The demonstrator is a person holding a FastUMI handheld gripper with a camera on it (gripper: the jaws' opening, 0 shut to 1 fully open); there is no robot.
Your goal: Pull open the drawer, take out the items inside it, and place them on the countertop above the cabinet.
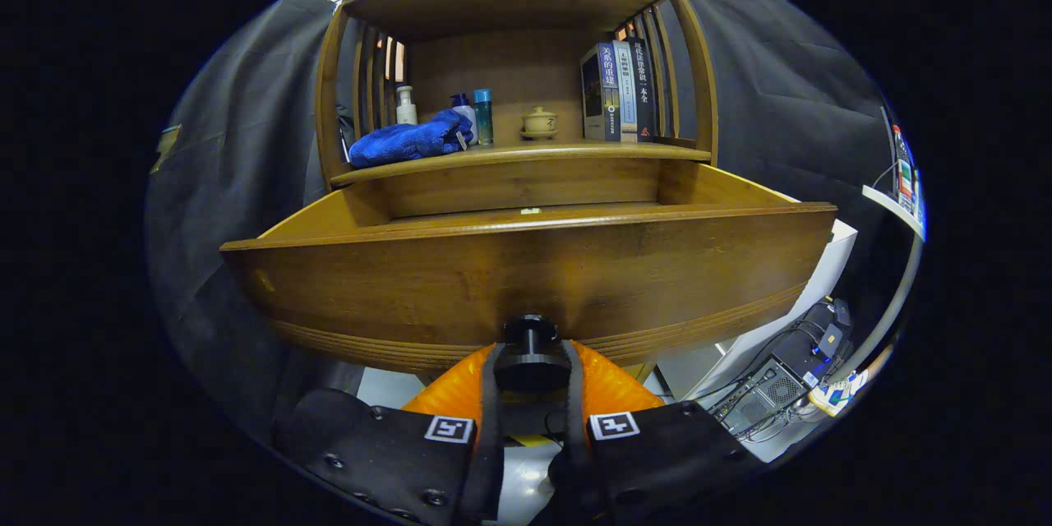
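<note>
The cabinet stood beyond the tool, its drawer drawn well out toward the tool, the broad front panel just ahead of the fingers; so the pulling step looked done or nearly so. What lay inside the drawer could not be told, since the front panel hid most of the floor, and only a small pale scrap showed near the back edge; taking the items out appeared not yet begun. On the counter above the drawer, well beyond the tool, lay a blue cloth, then a row of books, three small bottles and a little lidded cup; whether any of these came from the drawer could not be judged. The tool was closed narrow on the drawer's dark round knob, both fingers pressed against its sides, the knob sitting between them; it would need to let go before reaching in.
</note>
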